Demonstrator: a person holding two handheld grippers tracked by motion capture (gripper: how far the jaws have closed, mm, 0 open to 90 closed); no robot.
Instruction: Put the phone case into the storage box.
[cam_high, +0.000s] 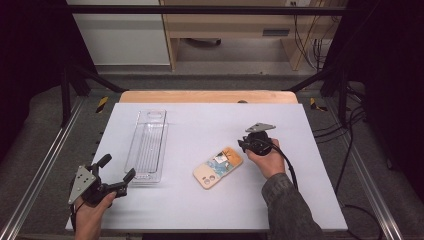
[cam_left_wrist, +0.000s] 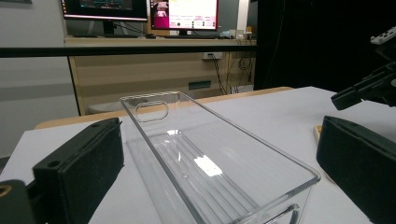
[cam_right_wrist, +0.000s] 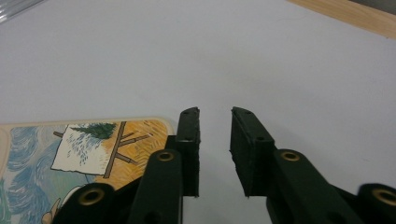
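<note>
With the right gripper (cam_high: 246, 145) fingers narrowed on nothing beside the phone case (cam_high: 218, 167) and the left gripper (cam_high: 116, 175) wide open and empty, the case's end could be missed or nudged across the counter (cam_high: 200, 210).

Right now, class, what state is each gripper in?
Left gripper: open, holding nothing, by the clear tray.
Right gripper: jaws narrowed but apart, nothing between them, beside the phone case.
</note>
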